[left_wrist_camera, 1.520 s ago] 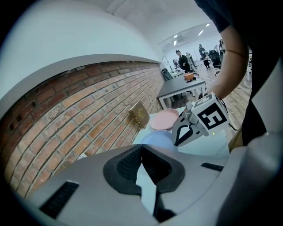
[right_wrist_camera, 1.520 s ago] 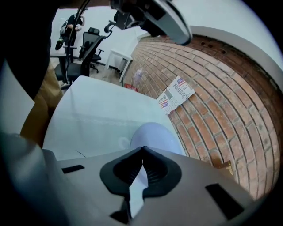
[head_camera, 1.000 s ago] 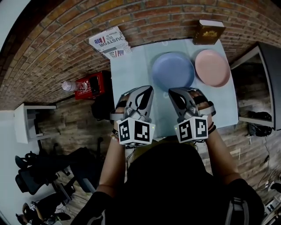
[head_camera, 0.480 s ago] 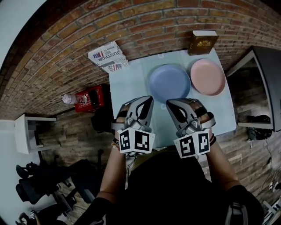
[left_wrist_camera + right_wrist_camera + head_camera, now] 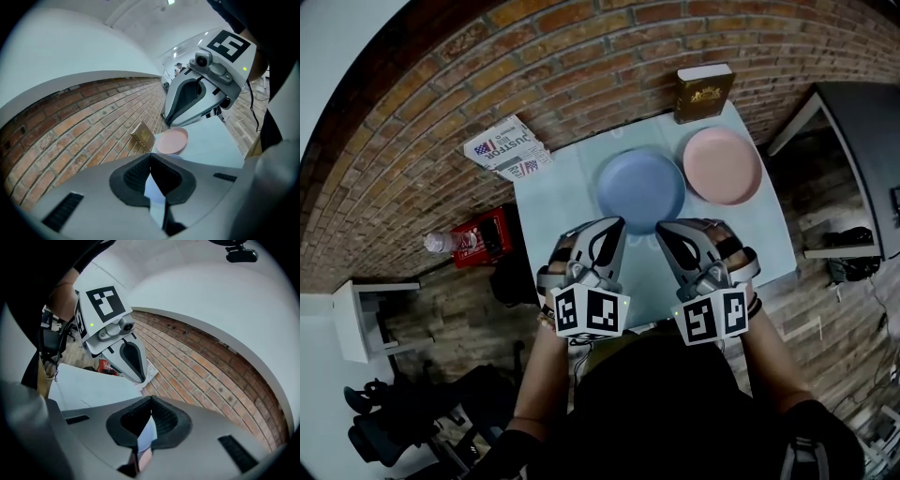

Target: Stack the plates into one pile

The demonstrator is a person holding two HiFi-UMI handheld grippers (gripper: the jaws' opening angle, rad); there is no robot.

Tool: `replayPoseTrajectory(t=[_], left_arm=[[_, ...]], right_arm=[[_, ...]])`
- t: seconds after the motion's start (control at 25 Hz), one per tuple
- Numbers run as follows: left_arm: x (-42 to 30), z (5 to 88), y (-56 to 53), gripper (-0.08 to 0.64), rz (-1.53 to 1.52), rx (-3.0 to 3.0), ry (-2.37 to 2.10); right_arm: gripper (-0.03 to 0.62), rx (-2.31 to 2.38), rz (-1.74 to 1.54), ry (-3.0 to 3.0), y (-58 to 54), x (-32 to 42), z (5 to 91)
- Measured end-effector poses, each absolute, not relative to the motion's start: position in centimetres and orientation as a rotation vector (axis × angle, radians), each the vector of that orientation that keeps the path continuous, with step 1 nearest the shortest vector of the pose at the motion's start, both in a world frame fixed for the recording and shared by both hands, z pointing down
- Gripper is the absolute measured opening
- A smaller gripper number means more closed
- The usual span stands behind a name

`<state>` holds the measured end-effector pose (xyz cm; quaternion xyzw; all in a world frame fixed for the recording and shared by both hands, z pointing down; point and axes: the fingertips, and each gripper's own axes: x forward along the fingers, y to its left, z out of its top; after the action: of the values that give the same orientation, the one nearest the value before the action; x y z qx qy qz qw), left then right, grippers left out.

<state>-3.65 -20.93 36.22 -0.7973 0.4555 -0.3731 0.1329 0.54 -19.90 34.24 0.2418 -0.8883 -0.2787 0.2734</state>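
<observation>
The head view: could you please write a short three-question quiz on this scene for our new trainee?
1. True or false: the blue plate is already stacked on the pink plate.
2. What stands on the table near the pink plate? A) a brown book B) a kettle C) a mug
3. Fill in: the left gripper and the right gripper both have their jaws ____, with nothing between them.

Key: 1 false, the plates lie side by side; 2 A; 3 shut.
</observation>
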Motion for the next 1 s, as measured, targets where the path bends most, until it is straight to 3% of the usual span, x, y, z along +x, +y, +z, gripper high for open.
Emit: replayPoseTrajectory(t=[1.0], left_arm=[[7.7, 37.1, -26.4, 0.021, -0.975, -2.405, 1.024]], right_arm=[[0.035, 0.951, -0.596, -2.194, -24.0, 13.2, 35.6]])
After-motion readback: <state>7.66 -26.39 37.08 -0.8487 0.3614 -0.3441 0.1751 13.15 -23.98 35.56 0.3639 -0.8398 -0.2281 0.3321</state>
